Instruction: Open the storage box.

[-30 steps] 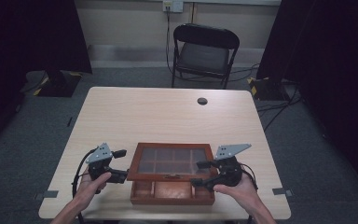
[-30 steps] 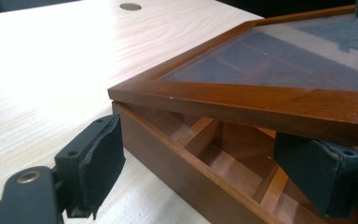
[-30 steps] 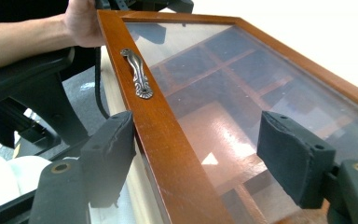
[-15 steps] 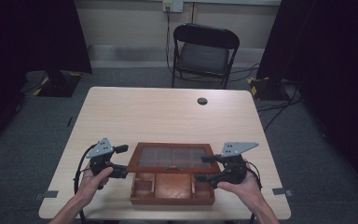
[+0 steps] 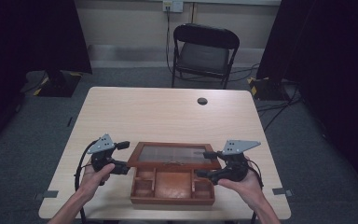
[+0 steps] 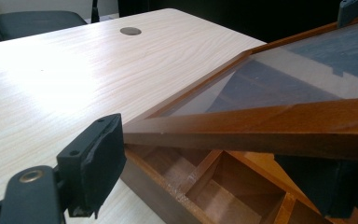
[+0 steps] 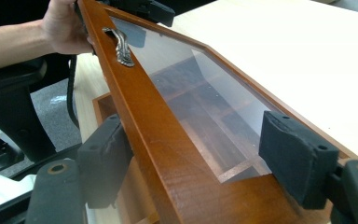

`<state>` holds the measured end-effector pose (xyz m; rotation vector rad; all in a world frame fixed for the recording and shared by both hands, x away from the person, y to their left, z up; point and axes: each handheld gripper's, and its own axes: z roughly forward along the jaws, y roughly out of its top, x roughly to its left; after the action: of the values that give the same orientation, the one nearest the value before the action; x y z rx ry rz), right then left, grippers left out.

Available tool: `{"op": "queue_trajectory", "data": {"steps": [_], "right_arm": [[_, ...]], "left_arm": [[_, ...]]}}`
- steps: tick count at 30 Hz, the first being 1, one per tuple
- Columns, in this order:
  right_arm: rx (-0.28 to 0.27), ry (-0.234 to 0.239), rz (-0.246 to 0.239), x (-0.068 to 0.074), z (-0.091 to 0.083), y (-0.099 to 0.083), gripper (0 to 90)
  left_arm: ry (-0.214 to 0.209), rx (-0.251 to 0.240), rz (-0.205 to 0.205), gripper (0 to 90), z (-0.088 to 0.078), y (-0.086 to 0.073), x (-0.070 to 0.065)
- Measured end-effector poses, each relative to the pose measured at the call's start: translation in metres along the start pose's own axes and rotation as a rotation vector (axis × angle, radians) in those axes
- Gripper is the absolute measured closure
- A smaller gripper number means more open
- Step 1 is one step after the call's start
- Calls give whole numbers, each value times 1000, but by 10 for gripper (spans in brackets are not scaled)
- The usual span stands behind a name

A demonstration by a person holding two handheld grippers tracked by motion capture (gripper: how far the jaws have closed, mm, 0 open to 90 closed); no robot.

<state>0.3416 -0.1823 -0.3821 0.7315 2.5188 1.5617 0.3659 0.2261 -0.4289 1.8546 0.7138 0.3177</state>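
Note:
A brown wooden box (image 5: 172, 195) with several compartments sits at the near edge of the table. Its glass-paned lid (image 5: 175, 154) is tilted up, front edge raised. My left gripper (image 5: 125, 157) is shut on the lid's left end, and my right gripper (image 5: 207, 164) is shut on its right end. In the left gripper view the lid's corner (image 6: 242, 126) lies between the jaws of the left gripper (image 6: 209, 177), above the open compartments. In the right gripper view the right gripper (image 7: 200, 163) clamps the lid frame (image 7: 158, 140), and a metal handle (image 7: 121, 46) shows on its front rail.
The light wooden table (image 5: 168, 116) stretches away behind the box, with a round cable hole (image 5: 202, 101) near its far edge. A black folding chair (image 5: 205, 51) stands beyond the table. Cables trail from both grippers toward the person.
The lid's front edge has lifted higher and more of the box's inside shows. Both hands have shifted only slightly with it.

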Motion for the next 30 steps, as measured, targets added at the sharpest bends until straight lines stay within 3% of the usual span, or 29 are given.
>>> {"op": "queue_trajectory", "data": {"steps": [4,9,19,30], "right_arm": [[-17,-29,1,-2,-3,-1,267],[-19,-29,4,-6,-4,2,281],[-46,-39,37,-23,-3,5,311],[-101,-65,59,-35,-1,9,413]], "left_arm": [[0,-11,2,167,1,2,0],[-3,-15,-17,177,2,4,1],[-11,-13,7,249,12,13,2],[-19,-55,-6,263,14,22,5]]}}
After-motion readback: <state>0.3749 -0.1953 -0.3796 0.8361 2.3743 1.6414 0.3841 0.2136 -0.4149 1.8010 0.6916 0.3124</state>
